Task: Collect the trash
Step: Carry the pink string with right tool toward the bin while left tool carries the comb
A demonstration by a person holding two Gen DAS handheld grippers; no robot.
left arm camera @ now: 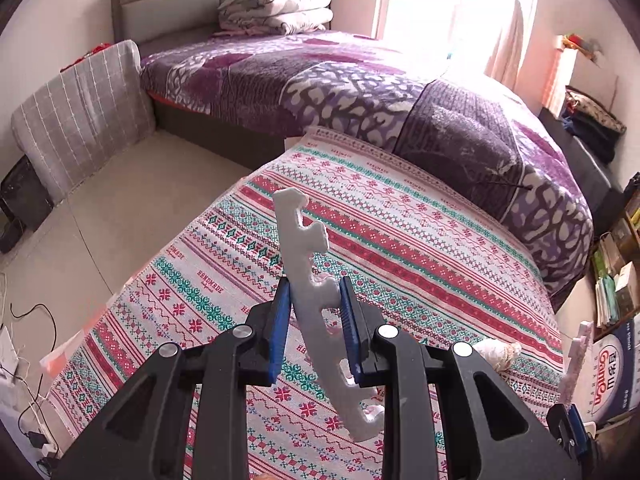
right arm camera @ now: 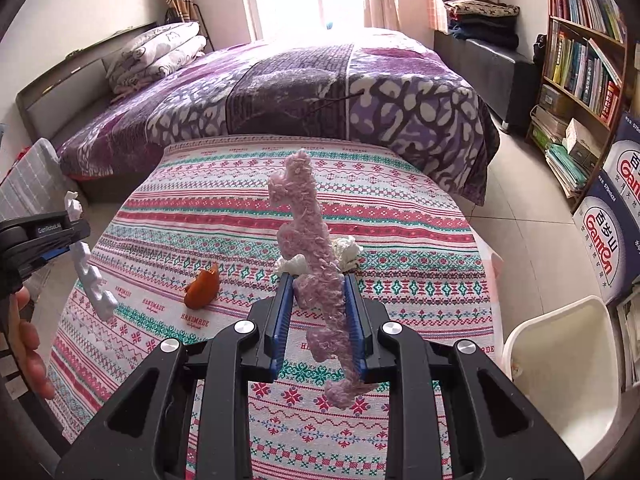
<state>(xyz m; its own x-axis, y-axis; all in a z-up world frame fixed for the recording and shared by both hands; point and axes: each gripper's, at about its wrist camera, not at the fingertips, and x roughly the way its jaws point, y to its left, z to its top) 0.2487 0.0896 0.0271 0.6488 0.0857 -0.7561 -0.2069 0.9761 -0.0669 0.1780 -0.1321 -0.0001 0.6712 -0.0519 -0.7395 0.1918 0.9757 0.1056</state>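
My right claw (right arm camera: pixel 316 312) grips a long pink fuzzy foam strip (right arm camera: pixel 310 240) upright; my left claw (left arm camera: pixel 316 316) pinches a white notched foam strip (left arm camera: pixel 316 300). The white plastic bin (right arm camera: pixel 560 360) sits low right, nearest my right claw.

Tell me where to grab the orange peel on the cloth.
Take the orange peel across its raised upper edge, coming from above. It stands curled on the cloth with that edge up, so fingers can straddle it; its base lies against the cloth. Both grippers already hold foam strips, so one must be emptied first.
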